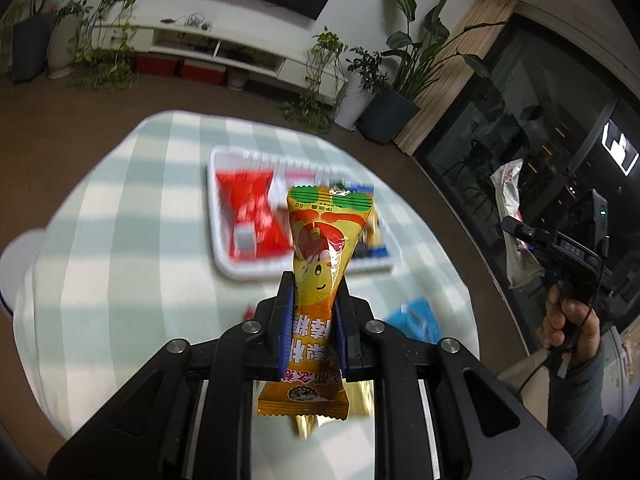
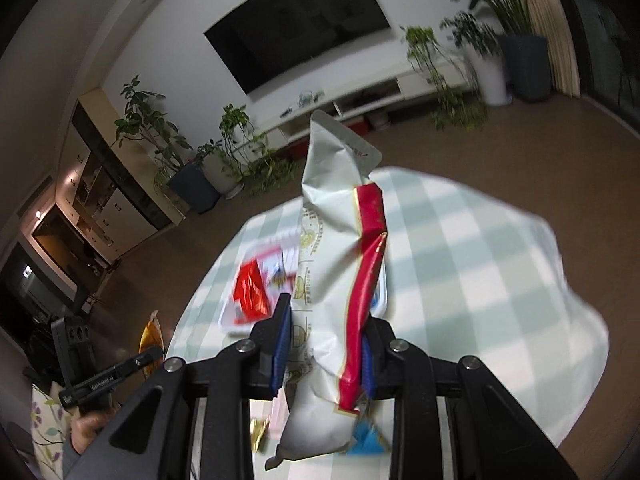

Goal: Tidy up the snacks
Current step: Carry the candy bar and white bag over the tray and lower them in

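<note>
Left wrist view: left tongs (image 1: 314, 300), tilted downward over the checked surface (image 1: 120, 208), clamped on a yellow snack packet (image 1: 320, 264) standing lengthwise between the pads; white tray (image 1: 224, 256) of snacks lies beyond the tips. Right wrist view: right tongs (image 2: 326, 344), likewise angled down, clamped on a white-and-red snack bag (image 2: 336, 264) that juts past both ends; same tray ahead, slightly left.

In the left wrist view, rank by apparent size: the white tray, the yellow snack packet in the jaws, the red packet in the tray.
1. White tray.
2. Yellow snack packet, though it sits far nearer the camera, so its size is inflated.
3. Red packet, blurred.
</note>
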`<state>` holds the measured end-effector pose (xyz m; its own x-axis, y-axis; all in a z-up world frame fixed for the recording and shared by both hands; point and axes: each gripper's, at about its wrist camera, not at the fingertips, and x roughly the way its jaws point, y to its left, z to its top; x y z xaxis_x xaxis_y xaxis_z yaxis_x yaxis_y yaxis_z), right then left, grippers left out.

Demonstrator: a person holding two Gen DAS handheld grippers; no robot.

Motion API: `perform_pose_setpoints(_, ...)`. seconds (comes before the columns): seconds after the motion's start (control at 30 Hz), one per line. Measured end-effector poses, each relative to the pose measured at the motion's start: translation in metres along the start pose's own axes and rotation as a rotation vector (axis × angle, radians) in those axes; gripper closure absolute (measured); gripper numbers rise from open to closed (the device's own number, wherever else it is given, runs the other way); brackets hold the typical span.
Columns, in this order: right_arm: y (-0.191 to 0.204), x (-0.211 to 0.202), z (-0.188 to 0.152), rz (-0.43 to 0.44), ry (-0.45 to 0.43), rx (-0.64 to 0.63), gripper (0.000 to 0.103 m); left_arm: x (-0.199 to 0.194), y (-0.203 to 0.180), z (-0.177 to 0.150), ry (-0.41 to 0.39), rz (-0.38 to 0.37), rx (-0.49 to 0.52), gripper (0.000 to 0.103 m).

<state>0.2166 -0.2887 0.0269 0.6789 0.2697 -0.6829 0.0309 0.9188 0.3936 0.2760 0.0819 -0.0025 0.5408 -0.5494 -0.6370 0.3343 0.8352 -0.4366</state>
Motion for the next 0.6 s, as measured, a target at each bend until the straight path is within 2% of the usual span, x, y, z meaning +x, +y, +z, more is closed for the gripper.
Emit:
perform_pose_setpoints(0.1,0.014,0.015,0.022,0.010,0.003,-0.043,0.072,0.023,-0.008,0.035,-0.003,0.009,0.007,0.088)
perform_pose_setpoints(0.23,0.033,0.052,0.039,0.041,0.056,-0.075,0.072,0.066,-0.016,0.064,0.028,0.026,0.009,0.088)
perform_pose_setpoints(0.4,0.053,0.118,0.048,0.062,0.162,-0.110,0.072,0.115,-0.008,0.078,0.068,0.047,-0.020,0.088)
perform_pose_setpoints(0.6,0.064,0.183,0.042,0.026,0.259,-0.159,0.072,0.158,0.013,0.090,0.075,0.071,-0.069,0.088)
